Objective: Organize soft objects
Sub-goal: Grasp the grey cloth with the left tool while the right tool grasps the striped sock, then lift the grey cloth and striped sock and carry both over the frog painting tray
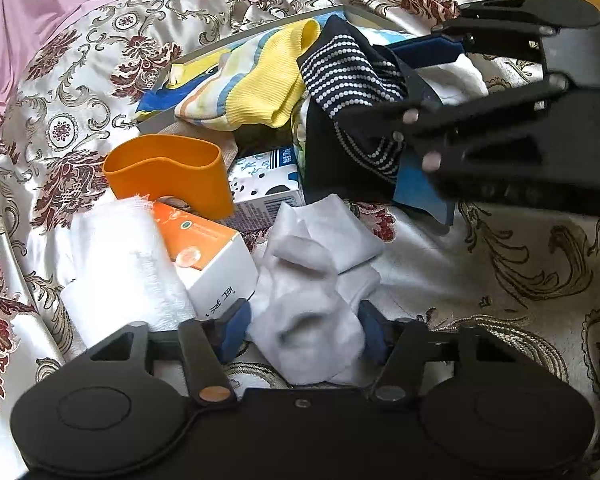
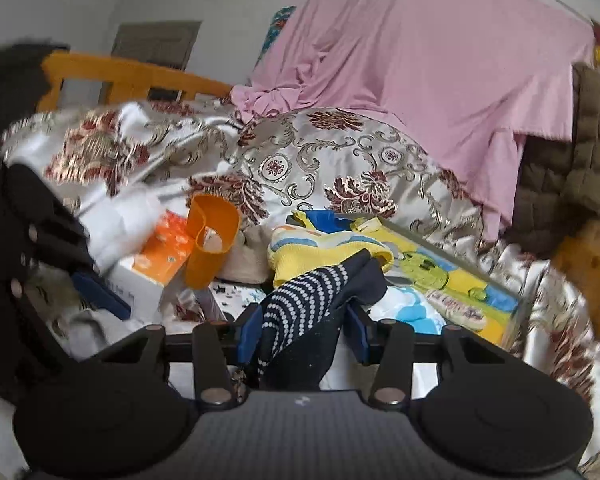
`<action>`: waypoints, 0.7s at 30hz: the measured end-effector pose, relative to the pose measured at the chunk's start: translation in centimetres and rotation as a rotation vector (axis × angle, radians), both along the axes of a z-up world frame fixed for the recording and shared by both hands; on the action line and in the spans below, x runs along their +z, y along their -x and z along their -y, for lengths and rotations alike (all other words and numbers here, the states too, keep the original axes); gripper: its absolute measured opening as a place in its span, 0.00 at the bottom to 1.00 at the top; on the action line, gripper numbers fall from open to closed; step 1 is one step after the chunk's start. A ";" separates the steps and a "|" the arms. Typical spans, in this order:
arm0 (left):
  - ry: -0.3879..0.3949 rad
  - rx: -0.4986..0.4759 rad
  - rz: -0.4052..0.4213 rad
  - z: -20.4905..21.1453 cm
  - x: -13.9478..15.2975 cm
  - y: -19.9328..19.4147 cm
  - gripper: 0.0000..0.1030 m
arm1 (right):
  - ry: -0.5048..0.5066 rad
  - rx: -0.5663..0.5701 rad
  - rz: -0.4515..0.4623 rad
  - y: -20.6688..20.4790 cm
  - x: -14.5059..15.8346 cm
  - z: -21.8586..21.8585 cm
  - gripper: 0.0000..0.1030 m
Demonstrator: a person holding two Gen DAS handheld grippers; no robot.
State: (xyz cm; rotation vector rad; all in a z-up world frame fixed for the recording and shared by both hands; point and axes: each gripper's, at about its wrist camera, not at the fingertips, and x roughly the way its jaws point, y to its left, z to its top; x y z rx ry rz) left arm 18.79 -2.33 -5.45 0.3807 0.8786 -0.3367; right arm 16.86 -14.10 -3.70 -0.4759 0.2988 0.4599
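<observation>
My left gripper [image 1: 302, 334] has its blue pads either side of a white sock [image 1: 312, 276] that lies crumpled on the patterned bedspread; the pads are wide apart. My right gripper [image 2: 304, 330] has a navy sock with white dots [image 2: 300, 316] between its pads, which stand apart and do not visibly pinch it. The navy sock also shows in the left wrist view [image 1: 348, 76], draped over a flat colourful box [image 1: 204, 56] beside a yellow striped sock [image 1: 256, 84]. The right gripper [image 1: 432, 136] appears there at the right.
An orange cup [image 1: 172, 172], an orange-and-white carton [image 1: 208, 252], a patterned milk carton [image 1: 268, 180] and a white gauze cloth [image 1: 124, 264] lie left of the white sock. A pink sheet [image 2: 420, 60] covers the bed's far side. A wooden bed frame [image 2: 132, 76] is behind.
</observation>
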 end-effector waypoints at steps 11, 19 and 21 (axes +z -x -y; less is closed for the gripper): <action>0.026 -0.002 0.007 0.5 0.3 0.9 0.19 | 0.191 0.019 0.162 2.0 -1.9 -1.8 0.17; 0.069 0.045 0.005 0.0 0.7 2.0 0.09 | 0.177 0.066 0.142 3.3 -1.2 -2.0 0.14; 0.072 0.051 0.006 0.0 0.7 2.2 0.09 | 0.178 0.071 0.135 3.6 -1.2 -2.0 0.14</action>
